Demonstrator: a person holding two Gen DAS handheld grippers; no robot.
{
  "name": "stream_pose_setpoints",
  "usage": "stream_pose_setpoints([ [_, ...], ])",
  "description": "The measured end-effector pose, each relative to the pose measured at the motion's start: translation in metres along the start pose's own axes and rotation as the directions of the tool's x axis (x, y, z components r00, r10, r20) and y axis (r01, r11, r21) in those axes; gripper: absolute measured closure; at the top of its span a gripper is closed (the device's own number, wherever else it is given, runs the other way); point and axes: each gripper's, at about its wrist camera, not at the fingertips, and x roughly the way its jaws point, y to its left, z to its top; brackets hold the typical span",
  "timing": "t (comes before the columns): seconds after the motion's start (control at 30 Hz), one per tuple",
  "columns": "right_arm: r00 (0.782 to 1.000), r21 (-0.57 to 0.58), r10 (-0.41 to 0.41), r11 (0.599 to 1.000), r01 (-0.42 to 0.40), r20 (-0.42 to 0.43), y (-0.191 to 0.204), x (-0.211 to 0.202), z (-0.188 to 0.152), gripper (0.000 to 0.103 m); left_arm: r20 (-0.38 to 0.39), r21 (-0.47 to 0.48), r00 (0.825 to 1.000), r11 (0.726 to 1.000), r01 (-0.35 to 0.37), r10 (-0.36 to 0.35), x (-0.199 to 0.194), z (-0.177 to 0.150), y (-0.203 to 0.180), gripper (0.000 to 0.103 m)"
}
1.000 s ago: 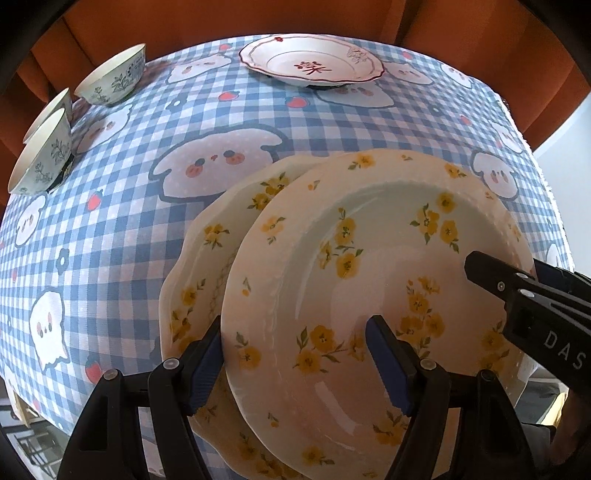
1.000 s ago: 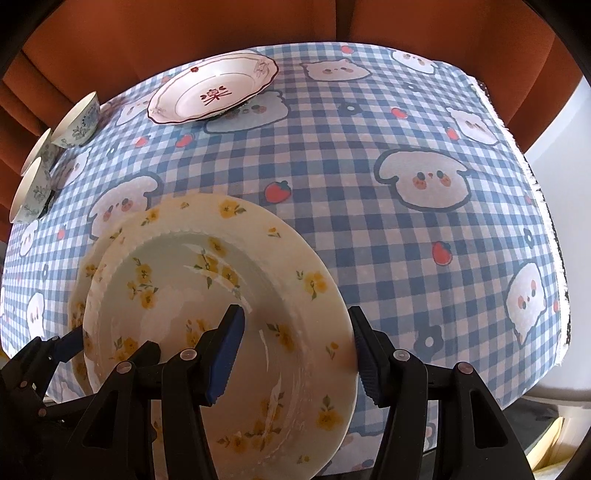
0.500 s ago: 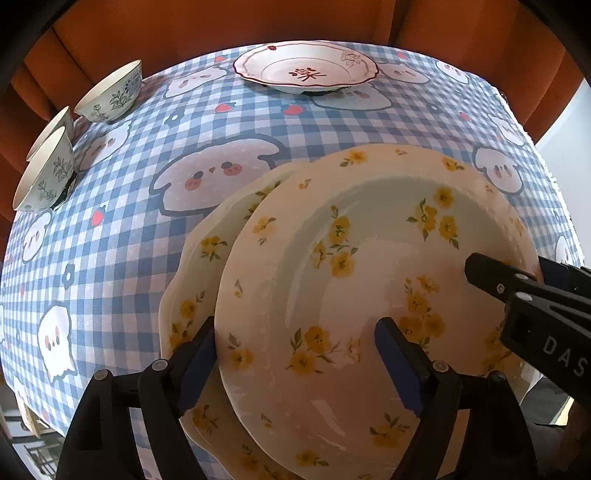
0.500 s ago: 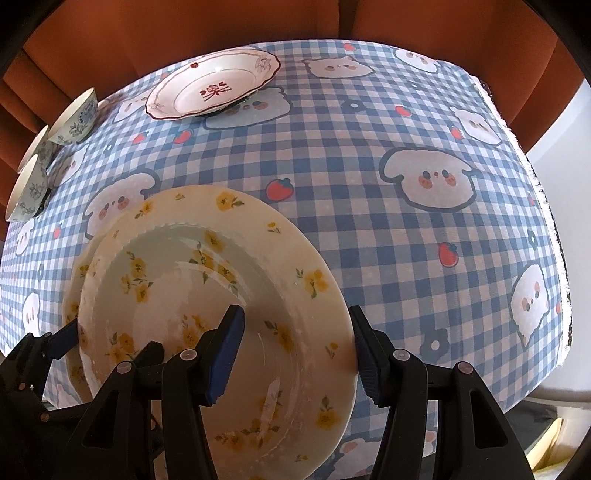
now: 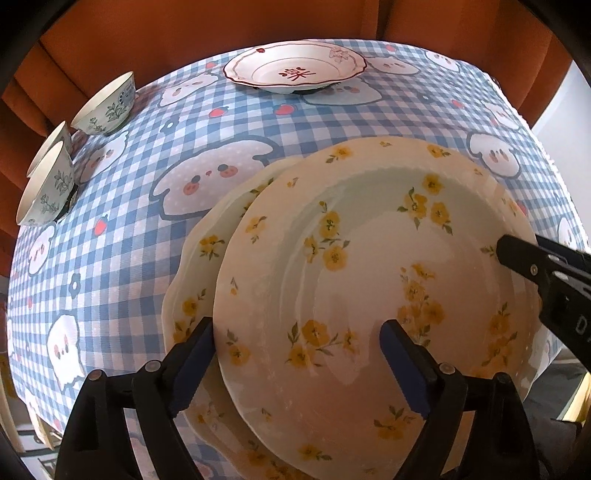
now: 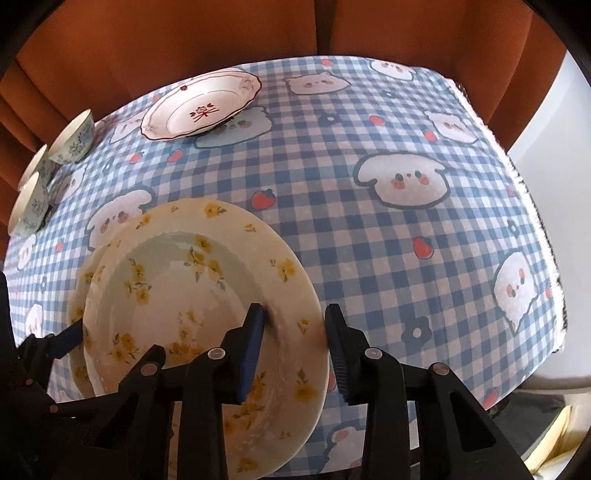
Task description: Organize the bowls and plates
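Two cream plates with yellow flowers are stacked near the table's front edge. The top plate [image 5: 369, 258] [image 6: 184, 295] lies shifted to the right on the lower plate [image 5: 199, 266] [image 6: 78, 291]. My left gripper [image 5: 299, 363] straddles the top plate's left rim; its jaws are opening and neither pad presses the plate. My right gripper [image 6: 295, 332] straddles the plate's right rim. Its jaws are closing, one pad against the inner wall, the other at the outer edge. One right finger [image 5: 546, 273] shows in the left wrist view.
A white plate with red trim [image 5: 295, 70] [image 6: 199, 107] sits at the far side of the blue checked tablecloth [image 5: 129, 258] [image 6: 369, 240]. Three green-patterned bowls [image 5: 107, 107] [image 6: 74, 140] stand at the far left edge. Orange fabric [image 6: 221, 33] rises behind the table.
The left jaws have spread wider around the top plate's left rim. The right jaws have drawn in onto its right rim. The plates and both hands stay about where they were.
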Motion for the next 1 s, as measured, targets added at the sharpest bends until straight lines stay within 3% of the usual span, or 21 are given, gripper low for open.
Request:
stream_pose_setpoints([
  [0.47,0.998,-0.036,0.015,0.999,-0.017,-0.061,0.023,0.014,-0.005,0.066,0.04,-0.009,0.999,1.0,0.002,-0.001,-0.021,-0.006,0.013,0.013],
  [0.77,0.998,-0.045,0.012,0.999,-0.015,-0.061,0.026,0.015,-0.005,0.065,0.032,-0.026,0.999,1.0,-0.006,0.007,-0.021,-0.006,0.015,0.013],
  [1.0,0.999,-0.031,0.038,0.999,-0.039,-0.034,0.027,-0.001,-0.001,0.065,0.043,-0.024,0.999,0.999,0.029,-0.028,-0.029,-0.001,0.018,0.013],
])
